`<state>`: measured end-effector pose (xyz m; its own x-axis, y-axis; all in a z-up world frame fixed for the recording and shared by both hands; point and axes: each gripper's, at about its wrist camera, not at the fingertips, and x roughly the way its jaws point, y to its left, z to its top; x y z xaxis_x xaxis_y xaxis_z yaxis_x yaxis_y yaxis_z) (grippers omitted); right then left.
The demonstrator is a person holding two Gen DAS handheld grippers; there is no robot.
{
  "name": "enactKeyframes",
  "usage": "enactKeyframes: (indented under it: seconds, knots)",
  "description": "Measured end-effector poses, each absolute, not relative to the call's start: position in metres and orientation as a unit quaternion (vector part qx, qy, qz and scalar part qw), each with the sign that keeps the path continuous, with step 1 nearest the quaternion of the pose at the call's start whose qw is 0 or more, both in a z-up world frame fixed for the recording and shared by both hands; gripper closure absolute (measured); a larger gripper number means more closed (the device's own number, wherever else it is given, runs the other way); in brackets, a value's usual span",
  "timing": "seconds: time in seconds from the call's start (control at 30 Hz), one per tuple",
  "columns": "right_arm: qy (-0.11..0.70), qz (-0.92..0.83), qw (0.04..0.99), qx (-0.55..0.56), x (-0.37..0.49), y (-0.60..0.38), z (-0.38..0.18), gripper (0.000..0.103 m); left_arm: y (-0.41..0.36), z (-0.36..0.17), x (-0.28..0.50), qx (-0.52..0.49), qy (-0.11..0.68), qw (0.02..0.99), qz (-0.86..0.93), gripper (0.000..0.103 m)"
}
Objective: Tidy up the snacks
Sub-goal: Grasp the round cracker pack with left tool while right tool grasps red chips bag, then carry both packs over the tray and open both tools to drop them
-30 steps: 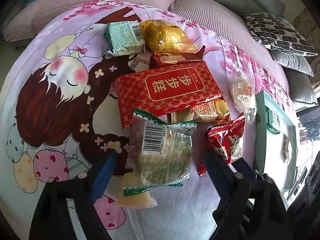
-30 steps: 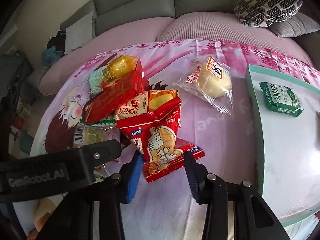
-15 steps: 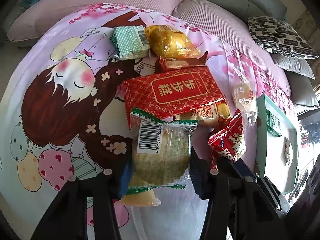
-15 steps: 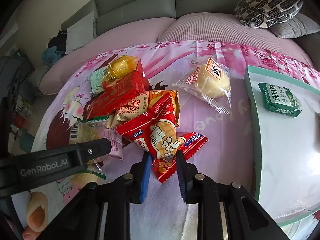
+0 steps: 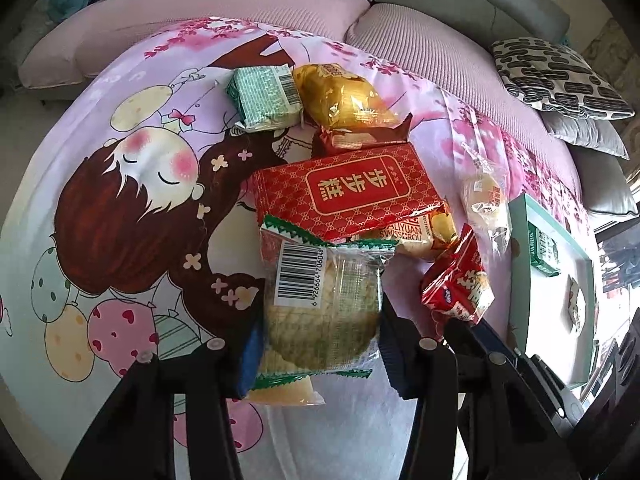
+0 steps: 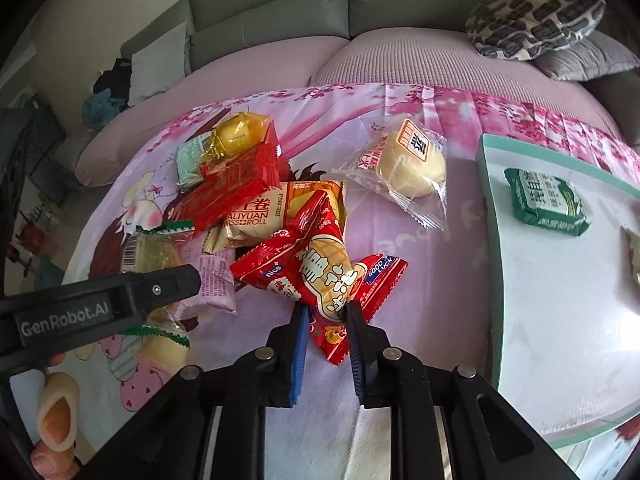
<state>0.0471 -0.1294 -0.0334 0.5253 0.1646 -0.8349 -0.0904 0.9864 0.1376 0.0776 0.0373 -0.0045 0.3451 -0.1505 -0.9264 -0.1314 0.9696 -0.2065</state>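
Left gripper is clamped on the clear green-trimmed cake packet, at the near edge of the snack pile on the pink cartoon sheet. Right gripper is pinched on the red peanut-print packet, left of the green-rimmed tray.

Snack pile on cloth; tray right of pile, wrapped packet in tray.

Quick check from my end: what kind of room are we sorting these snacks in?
Most likely a home living room: a grey sofa with a patterned cushion sits behind, and the snacks lie on a cartoon-print cloth beside a teal-rimmed tray.
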Motion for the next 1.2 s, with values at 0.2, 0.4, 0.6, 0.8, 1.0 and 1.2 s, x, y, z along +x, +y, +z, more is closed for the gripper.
enactKeyframes:
  seconds: [0.2, 0.4, 0.6, 0.8, 1.0, 1.2]
  knots:
    - [0.467, 0.065, 0.882, -0.030, 0.050, -0.118, -0.031, 0.047, 0.038, -0.007, 0.079, -0.128, 0.574, 0.809, -0.003, 0.051]
    - [0.451, 0.069, 0.885, -0.092, 0.063, -0.111, -0.030, 0.045, 0.041, -0.008, 0.082, -0.131, 0.577, 0.806, -0.004, 0.051]
    - [0.468, 0.077, 0.878, -0.071, 0.076, -0.110, -0.040, 0.049, 0.041, -0.007, 0.082, -0.131, 0.576, 0.807, -0.008, 0.051]
    - [0.465, 0.085, 0.880, -0.049, 0.072, -0.111, -0.036, 0.058, 0.038, -0.006, 0.084, -0.127, 0.573, 0.810, -0.008, 0.051]
    - [0.452, 0.093, 0.887, -0.011, 0.060, -0.123, -0.017, 0.060, 0.039, 0.005, 0.079, -0.124, 0.557, 0.821, -0.007, 0.051]
    - [0.435, 0.072, 0.897, 0.032, 0.045, -0.151, 0.007, 0.060, 0.024, 0.024, 0.075, -0.105, 0.526, 0.844, -0.020, 0.051]
